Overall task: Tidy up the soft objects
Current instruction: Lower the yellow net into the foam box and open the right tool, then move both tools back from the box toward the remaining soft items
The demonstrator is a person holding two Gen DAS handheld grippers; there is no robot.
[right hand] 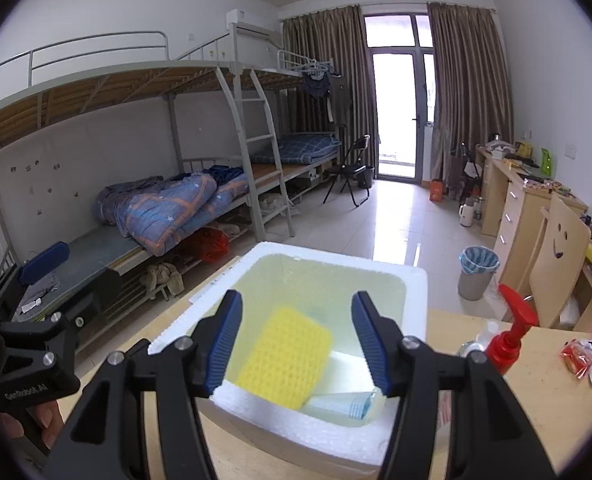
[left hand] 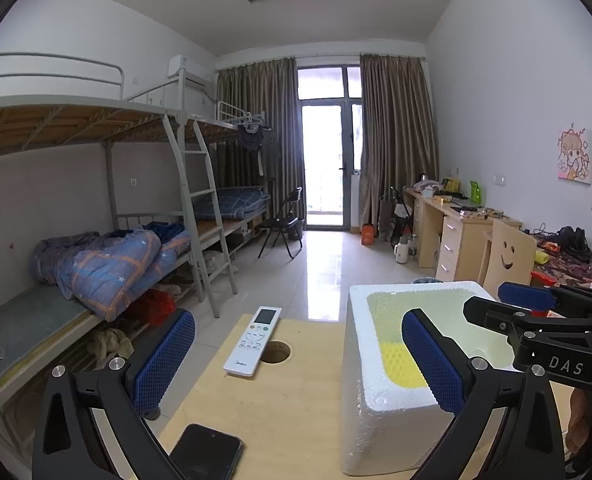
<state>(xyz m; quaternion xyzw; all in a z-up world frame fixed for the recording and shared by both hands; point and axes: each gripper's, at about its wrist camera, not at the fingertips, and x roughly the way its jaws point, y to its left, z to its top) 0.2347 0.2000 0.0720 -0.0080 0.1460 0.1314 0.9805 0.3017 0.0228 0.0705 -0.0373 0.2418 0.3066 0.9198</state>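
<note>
So the right gripper (right hand: 296, 336) is hanging wide open and empty over the white foam box (right hand: 416, 280) on the desk (right hand: 496, 380), the yellow textured sponge (right hand: 284, 356) is lying inside, the left gripper (left hand: 296, 360) is idling open, next is probably finding another soft item.

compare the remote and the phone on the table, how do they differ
The remote is white, with a small screen and rows of buttons; the phone is black, with a blank dark face. The remote lies farther up the wooden table, its end over a round hole; the phone sits at the near edge, partly cut off by the left gripper. Both are slim handheld devices lying flat, left of the foam box.
</note>
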